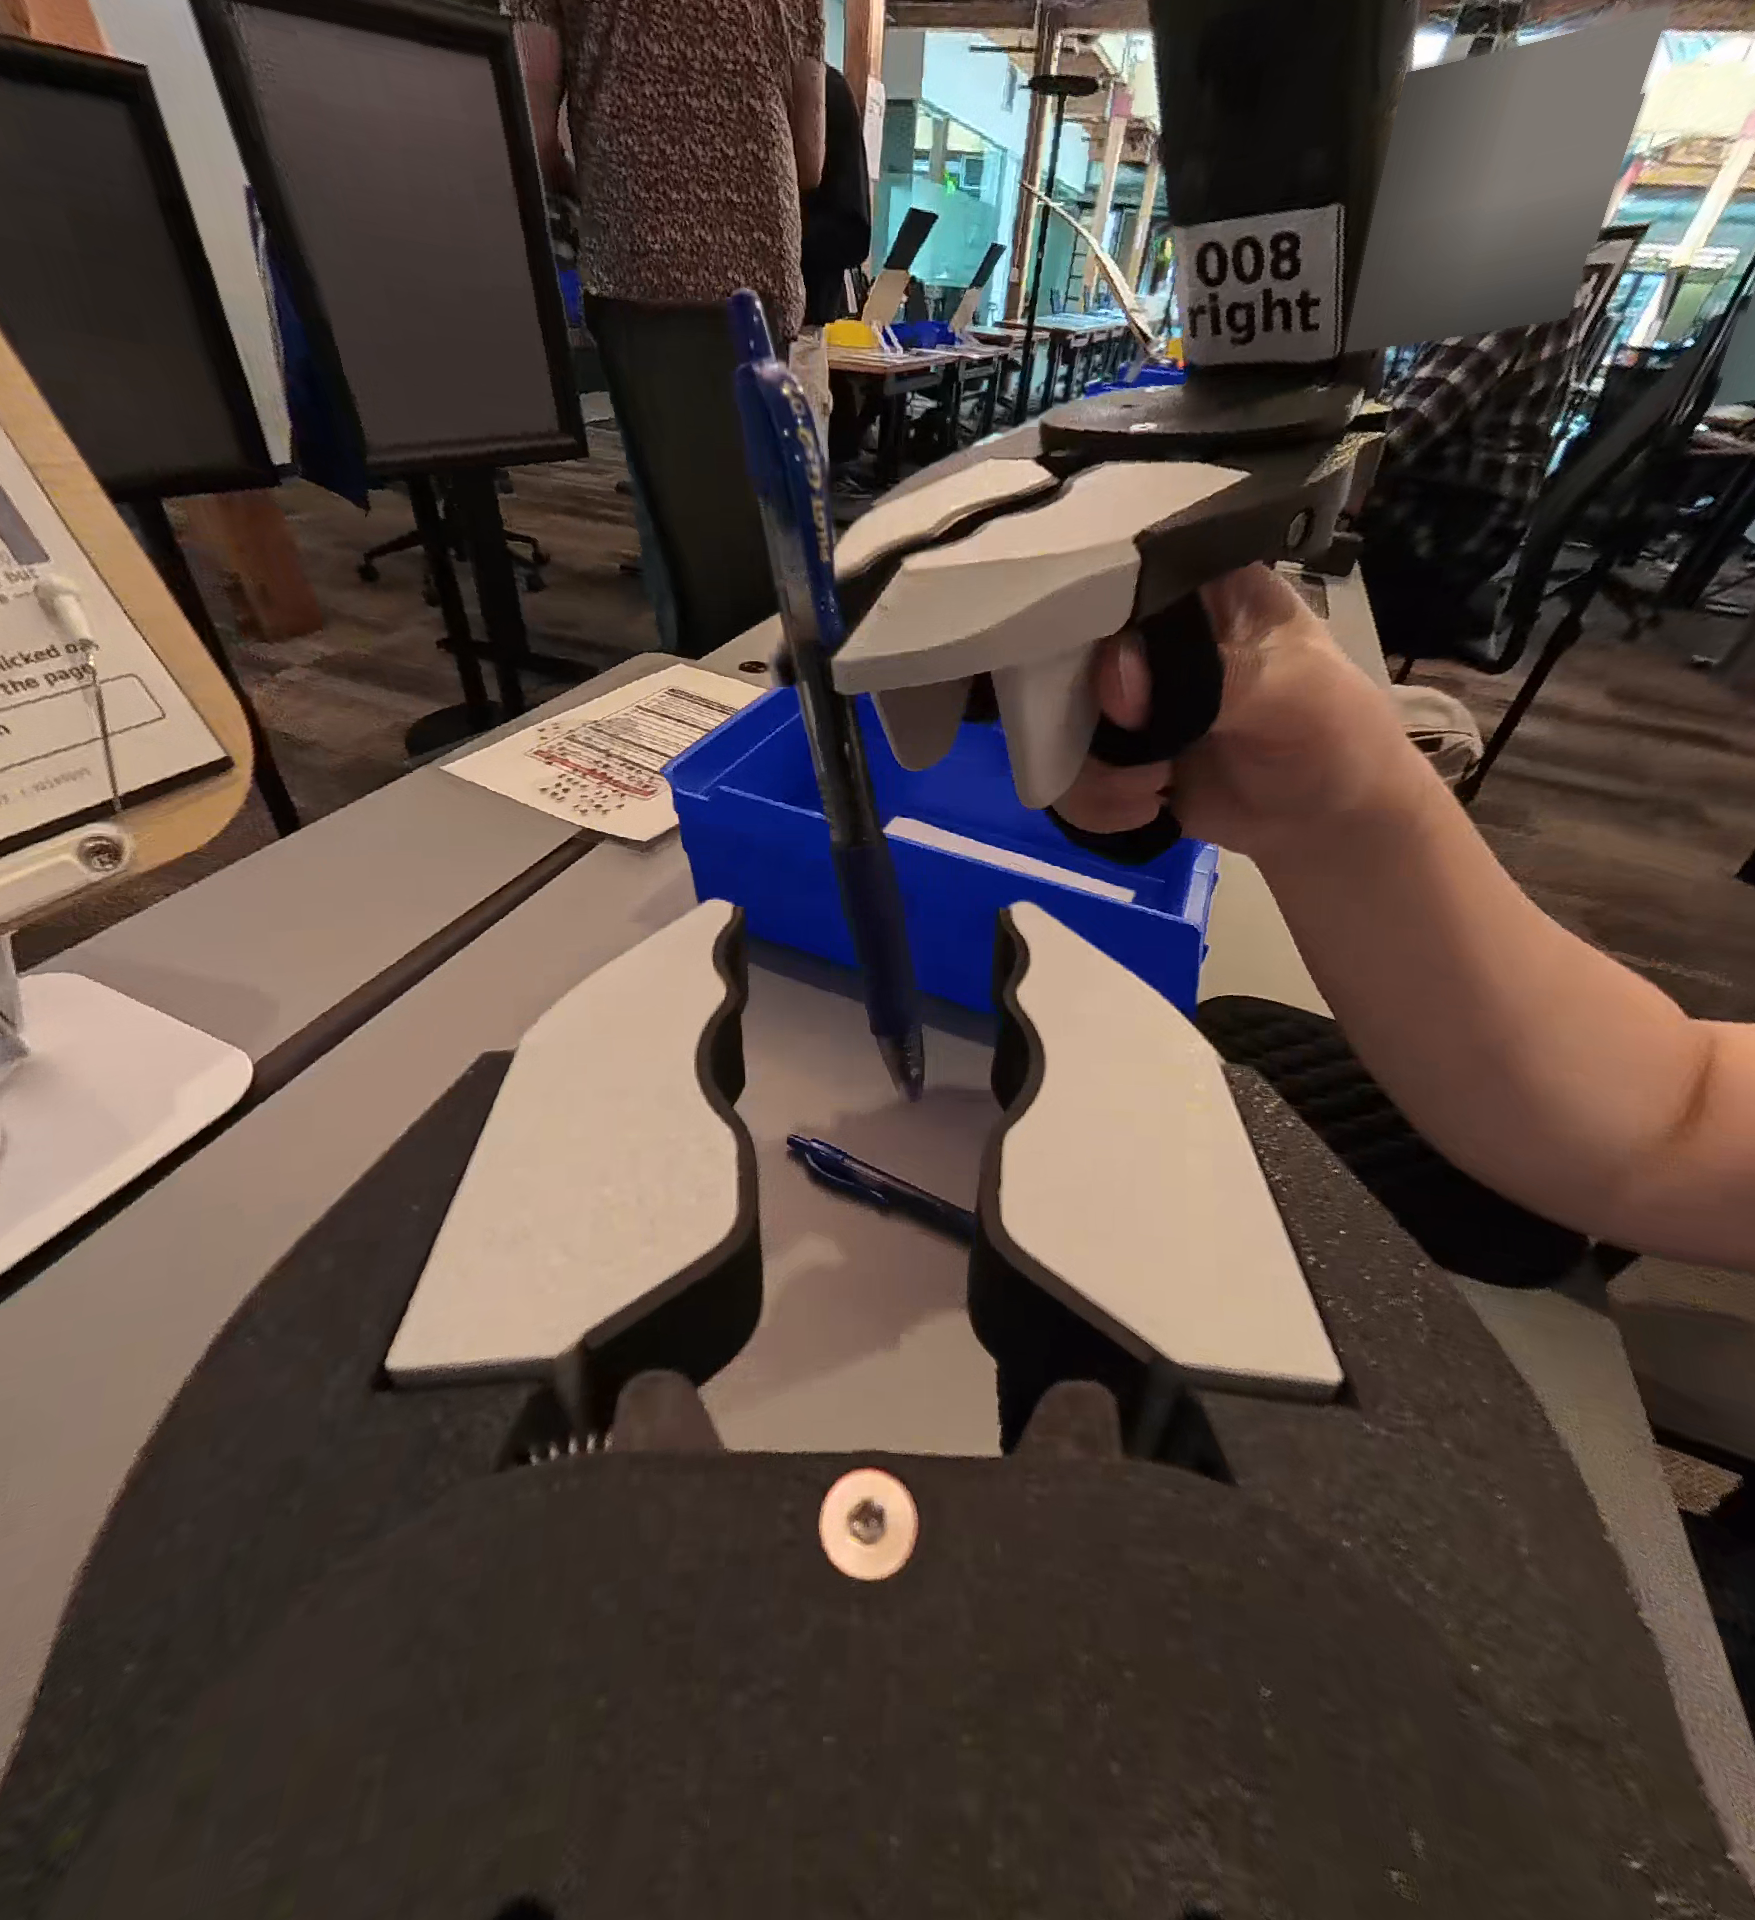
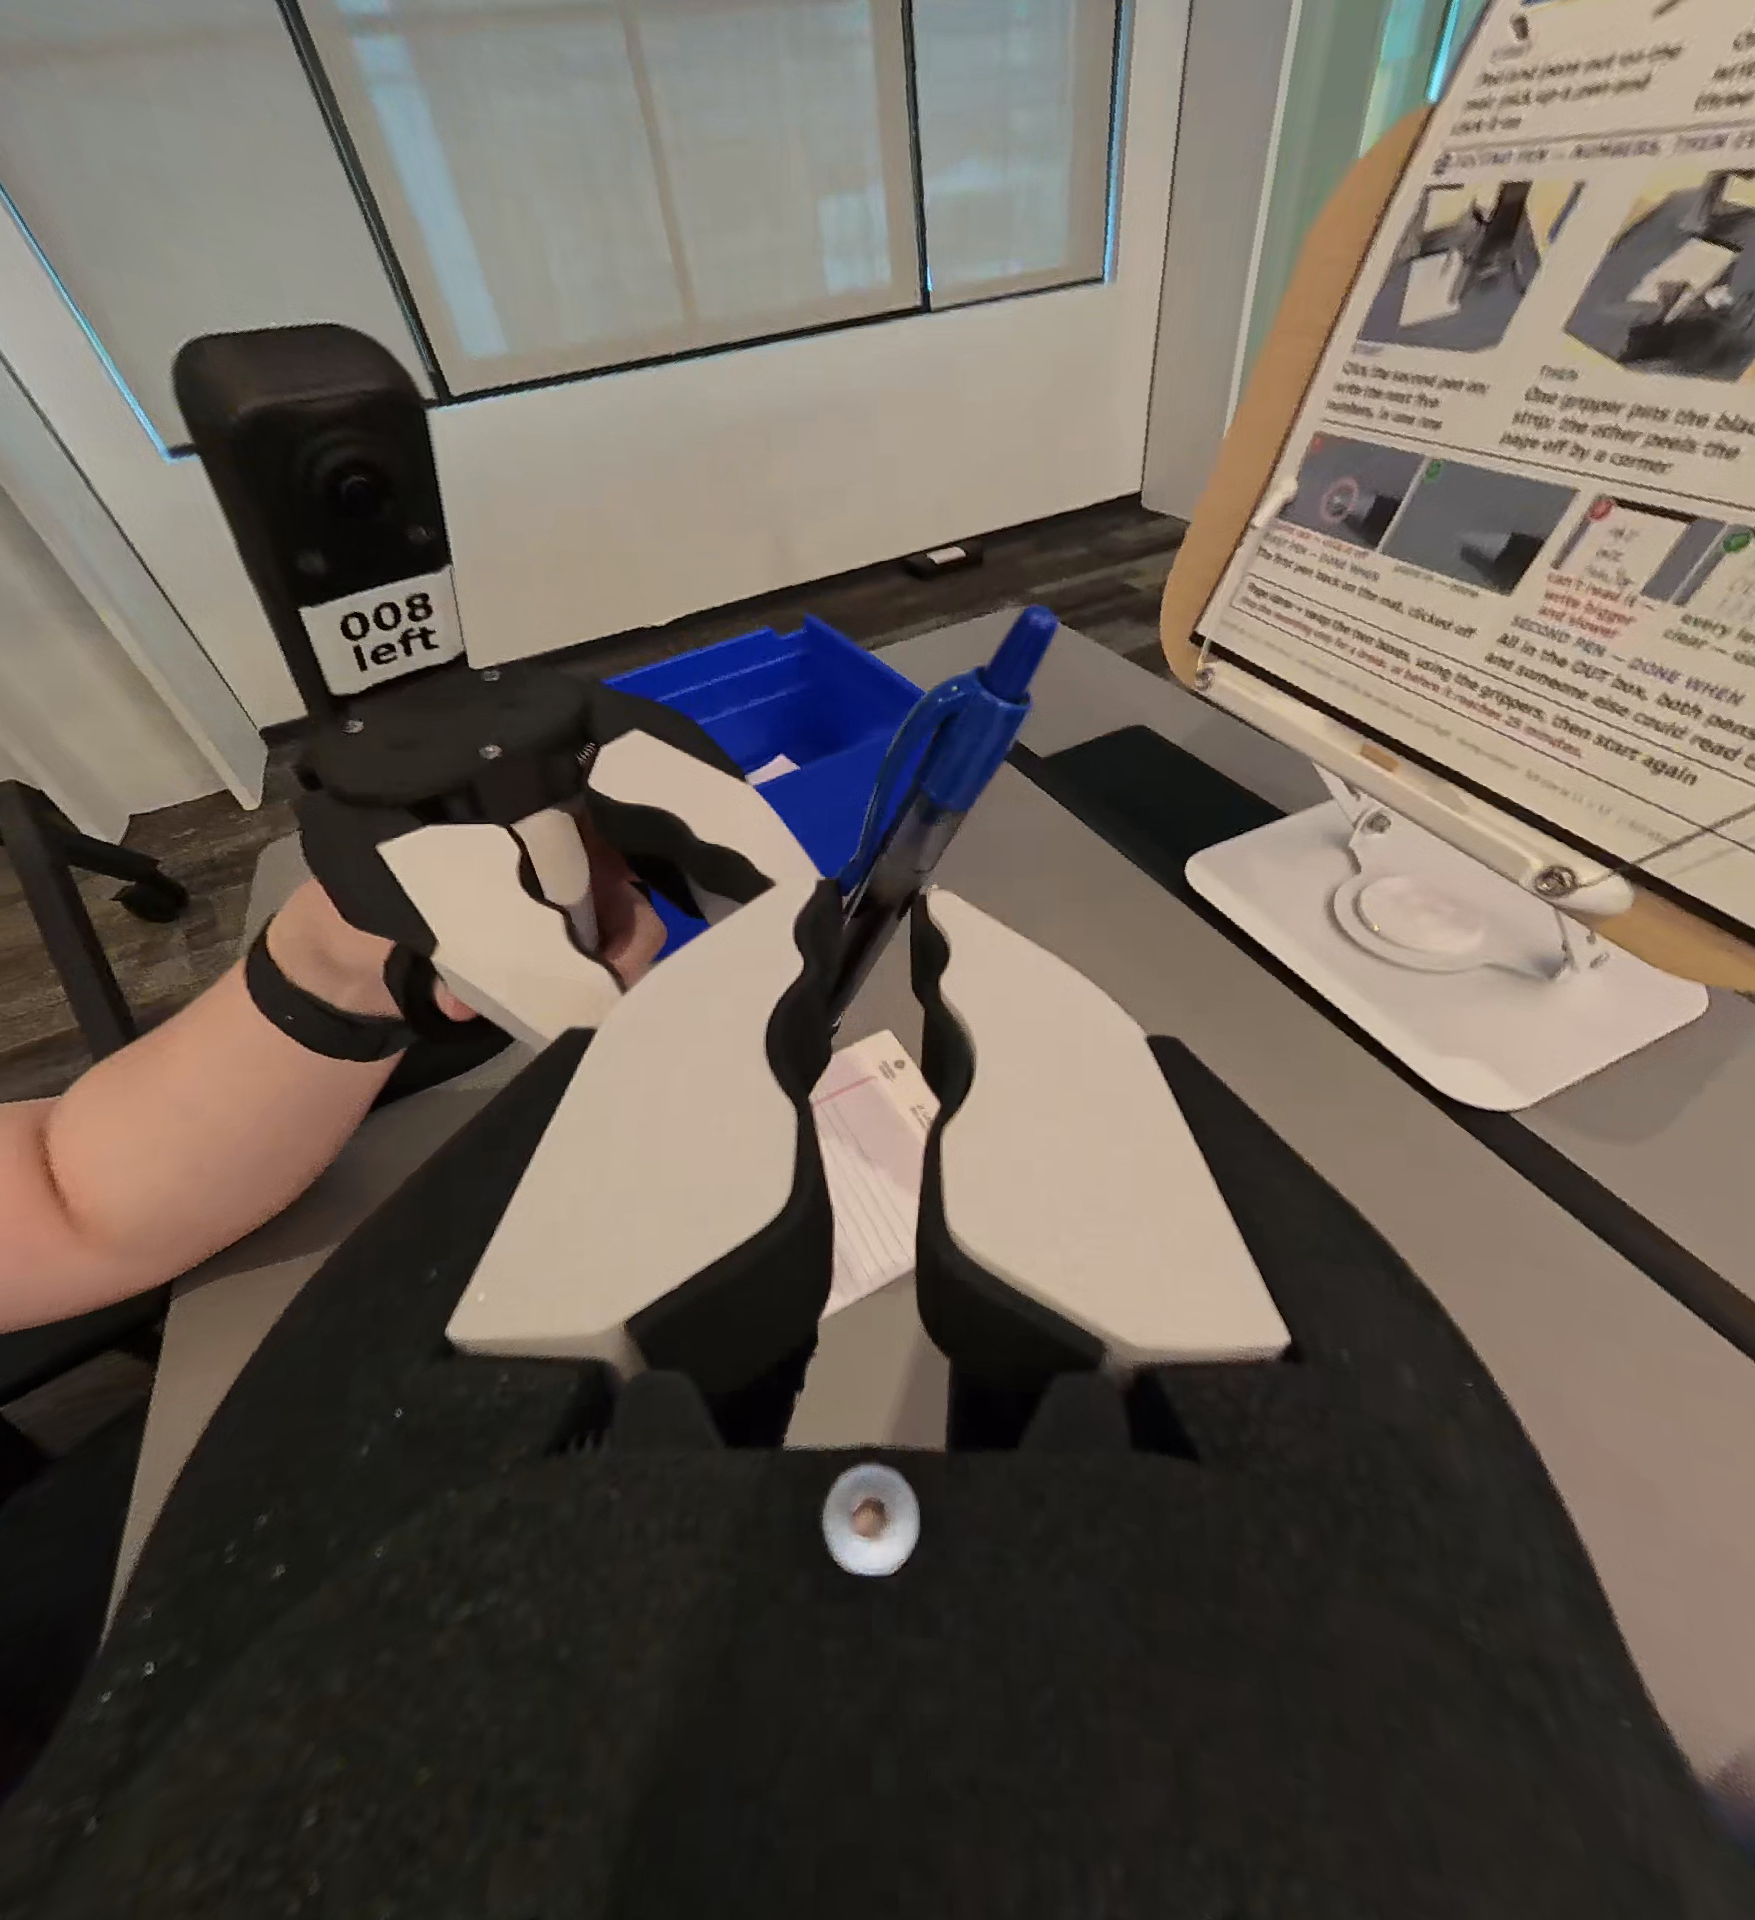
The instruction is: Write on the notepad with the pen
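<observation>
Right now our right tool (image 2: 868, 935) squeezes the blue pen (image 2: 940, 774) mid-barrel; it seems light, stiff and slippery, so we'd grip lower. Below lies the notepad (image 2: 878, 1174) on the desk (image 2: 1268, 1195). Farther off, our left tool (image 1: 868, 1070) is open and empty.

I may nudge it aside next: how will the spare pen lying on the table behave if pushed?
The spare pen looks round and slim, so it probably rolls on the smooth table, though its clip may stop it. It seems stiff and light; a gentle sideways push from the left gripper should slide it easily.
</observation>
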{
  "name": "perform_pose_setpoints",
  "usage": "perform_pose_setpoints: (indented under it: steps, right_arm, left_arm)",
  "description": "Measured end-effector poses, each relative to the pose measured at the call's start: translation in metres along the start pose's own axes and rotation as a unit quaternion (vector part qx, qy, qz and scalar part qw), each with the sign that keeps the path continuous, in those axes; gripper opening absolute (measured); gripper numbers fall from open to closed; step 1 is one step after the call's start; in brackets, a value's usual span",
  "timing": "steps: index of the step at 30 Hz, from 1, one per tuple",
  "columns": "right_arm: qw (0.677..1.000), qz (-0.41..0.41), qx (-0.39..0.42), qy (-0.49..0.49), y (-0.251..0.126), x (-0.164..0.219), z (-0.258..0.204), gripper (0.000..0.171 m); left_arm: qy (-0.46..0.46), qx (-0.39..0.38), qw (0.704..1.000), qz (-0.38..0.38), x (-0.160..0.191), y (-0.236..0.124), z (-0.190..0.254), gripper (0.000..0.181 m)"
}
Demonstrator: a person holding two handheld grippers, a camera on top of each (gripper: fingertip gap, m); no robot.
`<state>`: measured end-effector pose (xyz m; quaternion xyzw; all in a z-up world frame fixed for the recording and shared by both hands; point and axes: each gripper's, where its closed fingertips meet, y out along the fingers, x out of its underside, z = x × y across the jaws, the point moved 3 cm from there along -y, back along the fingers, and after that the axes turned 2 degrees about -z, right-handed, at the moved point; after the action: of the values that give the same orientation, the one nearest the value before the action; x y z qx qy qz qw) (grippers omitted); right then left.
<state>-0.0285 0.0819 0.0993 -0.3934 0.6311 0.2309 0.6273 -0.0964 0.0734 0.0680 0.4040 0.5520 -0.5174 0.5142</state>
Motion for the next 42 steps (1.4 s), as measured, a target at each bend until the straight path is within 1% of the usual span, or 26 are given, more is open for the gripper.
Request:
perform_pose_setpoints:
  steps: [3,9,10,13,16,18,19,20,21,22,24,26,28,31,34,37,39,42]
  right_arm:
    - [1.000,0.008,-0.024,-0.008,0.000,-0.003,-0.008,0.013]
    - [1.000,0.019,0.003,0.003,0.002,-0.004,-0.005,0.012]
    - [1.000,0.019,0.004,0.004,0.003,-0.004,-0.005,0.013]
    - [1.000,0.012,0.011,-0.002,0.005,-0.002,-0.005,0.013]
    - [1.000,0.006,0.008,-0.005,0.005,-0.001,-0.005,0.013]
    - [1.000,0.021,-0.001,-0.023,0.003,-0.004,-0.008,0.013]
    - [0.999,0.030,-0.009,-0.033,0.001,-0.007,-0.010,0.014]
    - [0.998,0.036,-0.012,-0.040,0.000,-0.009,-0.011,0.021]
    - [0.998,0.039,-0.014,-0.045,-0.002,-0.010,-0.011,0.035]
    - [0.998,0.045,-0.016,-0.048,-0.003,-0.011,-0.010,0.045]
    - [0.995,0.073,-0.047,-0.050,-0.006,-0.015,-0.014,0.051]
    - [0.986,0.120,-0.107,-0.031,-0.012,-0.023,-0.023,0.052]
    - [0.974,0.156,-0.165,-0.004,-0.018,-0.029,-0.030,0.050]
    - [0.960,0.184,-0.210,0.013,-0.025,-0.034,-0.035,0.045]
    - [0.960,0.171,-0.222,0.012,-0.023,-0.032,-0.039,0.039]
    - [0.959,0.172,-0.227,0.007,-0.023,-0.032,-0.041,0.030]
    - [0.954,0.172,-0.246,-0.009,-0.026,-0.031,-0.046,0.012]
    - [0.958,0.158,-0.238,-0.035,-0.026,-0.029,-0.049,0.012]
  left_arm:
    - [0.007,-0.018,1.000,0.007,-0.001,0.004,0.000,0.044]
    - [0.030,-0.051,0.998,-0.023,0.009,0.013,-0.002,0.042]
    - [0.034,-0.057,0.997,-0.029,0.010,0.015,-0.002,0.038]
    - [0.051,-0.079,0.995,-0.043,0.014,0.018,-0.005,0.014]
    - [0.041,-0.080,0.995,-0.047,0.016,0.017,-0.007,0.012]
    - [0.012,-0.051,0.998,-0.025,0.011,0.015,-0.005,0.011]
    - [-0.006,-0.025,1.000,-0.013,0.009,0.014,-0.001,0.011]
    - [-0.023,0.004,1.000,-0.003,0.007,0.013,0.003,0.011]
    - [-0.037,0.029,0.999,0.008,0.004,0.013,0.007,0.011]
    - [-0.048,0.050,0.997,0.022,0.001,0.012,0.010,0.011]
    - [-0.065,0.099,0.992,0.043,-0.003,0.011,0.020,0.011]
    - [-0.075,0.146,0.985,0.053,-0.006,0.011,0.031,0.011]
    - [-0.077,0.178,0.979,0.056,-0.006,0.011,0.039,0.011]
    - [-0.078,0.197,0.976,0.052,-0.004,0.013,0.044,0.011]
    - [-0.082,0.210,0.973,0.057,-0.004,0.014,0.047,0.011]
    - [-0.075,0.220,0.971,0.052,-0.003,0.015,0.052,0.011]
    - [-0.072,0.220,0.971,0.052,-0.002,0.015,0.053,0.011]
    - [-0.065,0.230,0.970,0.048,0.000,0.015,0.054,0.011]
